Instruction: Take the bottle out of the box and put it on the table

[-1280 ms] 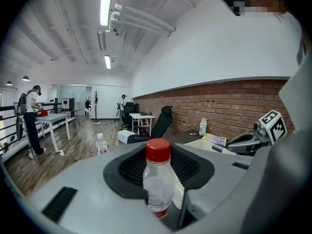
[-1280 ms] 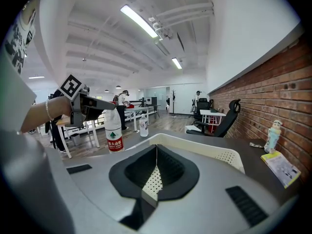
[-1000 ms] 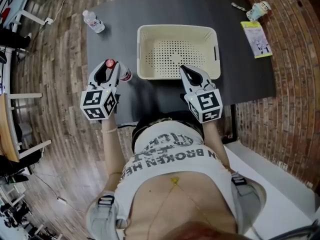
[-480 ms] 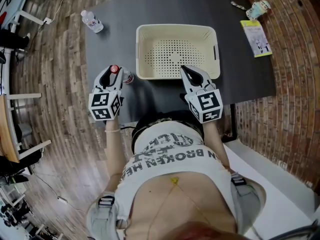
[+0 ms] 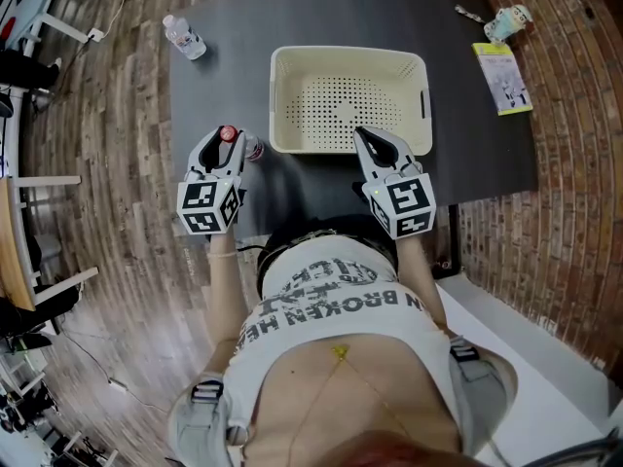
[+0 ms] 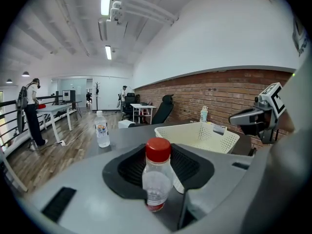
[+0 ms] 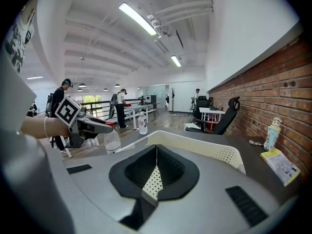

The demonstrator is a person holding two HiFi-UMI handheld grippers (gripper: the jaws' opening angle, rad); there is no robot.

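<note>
A small clear bottle with a red cap (image 5: 228, 133) stands upright on the dark table (image 5: 224, 61), just left of the cream perforated box (image 5: 421, 95). My left gripper (image 5: 227, 140) is shut on the bottle; in the left gripper view the bottle (image 6: 156, 177) sits between the dark pads (image 6: 127, 172), its base low near the tabletop. My right gripper (image 5: 362, 136) hovers at the box's near rim, shut and holding nothing; its pads (image 7: 168, 167) meet at the tips. The box looks empty. The right gripper view also catches the bottle (image 7: 112, 140).
A second, larger water bottle (image 5: 183, 37) stands at the table's far left corner. A booklet (image 5: 503, 76) and a small figurine (image 5: 508, 19) lie at the far right. Wooden floor lies left of the table and brick paving to its right. People stand far off in the room.
My left gripper has sunk toward the table with the bottle, drifting slightly right beside the box. The right gripper has stayed put.
</note>
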